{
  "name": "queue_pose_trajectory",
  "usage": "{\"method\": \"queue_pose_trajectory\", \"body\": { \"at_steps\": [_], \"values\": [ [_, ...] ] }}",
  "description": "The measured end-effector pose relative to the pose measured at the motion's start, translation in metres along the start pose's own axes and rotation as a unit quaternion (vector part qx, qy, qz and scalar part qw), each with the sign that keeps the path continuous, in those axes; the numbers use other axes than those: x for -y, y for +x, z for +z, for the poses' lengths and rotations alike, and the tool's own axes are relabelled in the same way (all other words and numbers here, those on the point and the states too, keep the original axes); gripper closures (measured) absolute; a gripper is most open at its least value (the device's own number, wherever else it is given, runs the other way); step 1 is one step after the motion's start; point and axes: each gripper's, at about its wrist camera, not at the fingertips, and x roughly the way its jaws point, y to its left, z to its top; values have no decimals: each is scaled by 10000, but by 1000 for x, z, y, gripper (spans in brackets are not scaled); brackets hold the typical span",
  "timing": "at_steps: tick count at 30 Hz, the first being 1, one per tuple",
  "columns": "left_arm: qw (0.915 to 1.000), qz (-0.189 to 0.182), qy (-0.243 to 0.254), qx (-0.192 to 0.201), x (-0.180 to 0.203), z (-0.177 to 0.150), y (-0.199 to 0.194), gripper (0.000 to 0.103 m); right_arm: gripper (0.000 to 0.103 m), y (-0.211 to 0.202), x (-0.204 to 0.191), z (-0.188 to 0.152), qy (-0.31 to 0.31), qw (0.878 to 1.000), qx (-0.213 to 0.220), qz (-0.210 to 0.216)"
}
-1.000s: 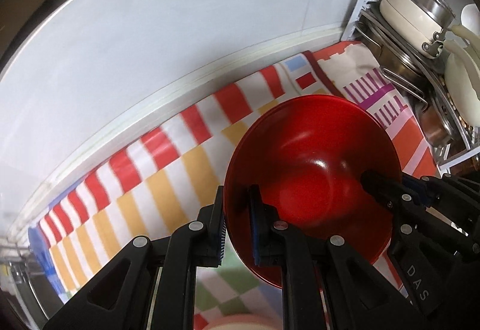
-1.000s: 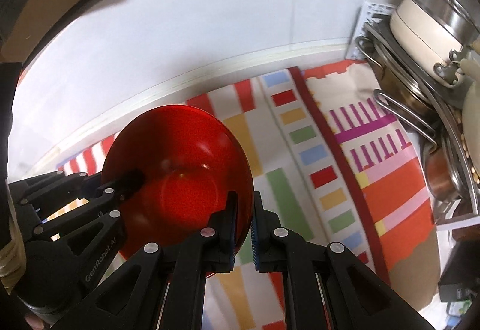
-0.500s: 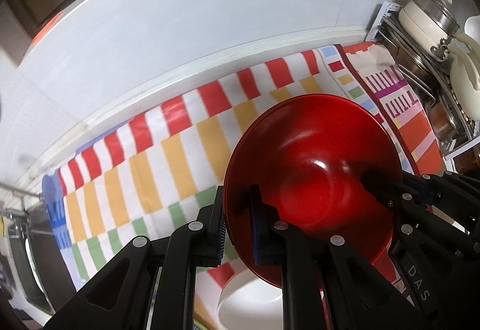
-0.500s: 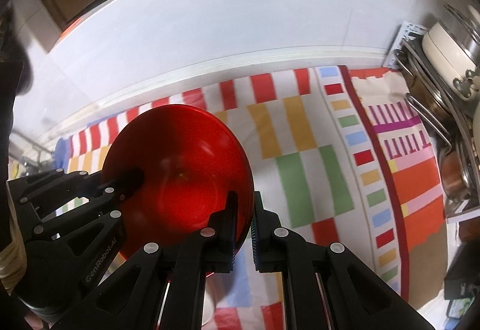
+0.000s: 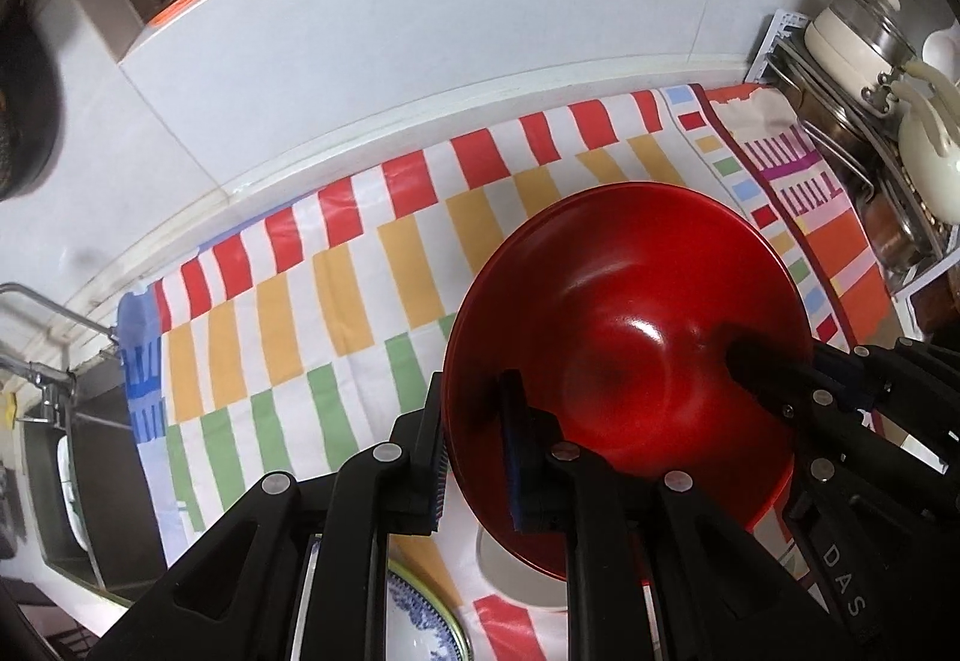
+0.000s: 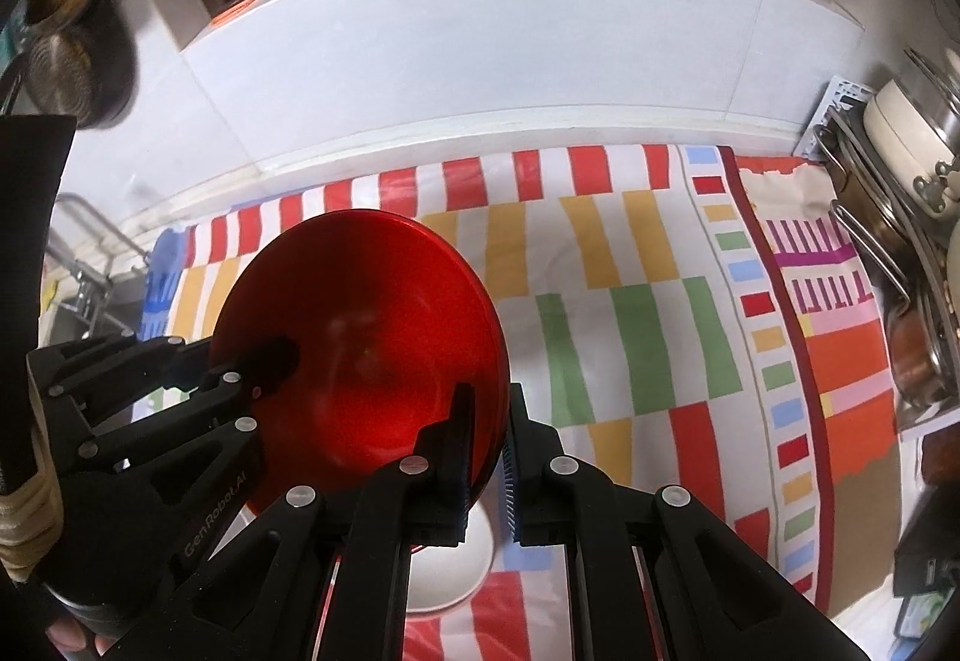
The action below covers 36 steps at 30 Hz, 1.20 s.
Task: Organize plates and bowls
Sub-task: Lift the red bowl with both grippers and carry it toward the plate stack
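Note:
A glossy red bowl hangs tilted above the striped cloth, held from both sides. My left gripper is shut on its left rim, one pad inside and one outside. My right gripper is shut on the opposite rim of the red bowl in the same way. Each view shows the other gripper across the bowl: the right gripper and the left gripper. Below the red bowl sits a white bowl, partly hidden. A blue-patterned plate lies beside it at the frame's bottom.
A colourful striped cloth covers the counter up to the white tiled wall. A wire rack with pots and a kettle stands at the right. A sink with a tap lies at the left. A person's hand holds the left gripper.
Both grippers carried the red bowl up and back from the wall, away from the pot rack. More cloth shows, and the white bowl and patterned plate came into view below.

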Motion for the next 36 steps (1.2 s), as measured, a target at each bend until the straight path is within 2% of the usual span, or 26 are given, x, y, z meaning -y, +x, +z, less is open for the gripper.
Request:
{"method": "queue_pose_trajectory", "body": {
  "at_steps": [11, 19, 36],
  "values": [
    [9998, 20, -22, -206, 1, -41, 4, 86, 93, 2, -14, -31, -313, 9993, -177, 109],
    [9983, -246, -88, -512, 0, -65, 17, 86, 93, 14, -17, -45, -466, 9982, -370, 94],
    [9950, -326, -90, -944, 1, -86, 54, 86, 93, 54, -16, -58, -555, 9942, -916, 108]
  ]
}}
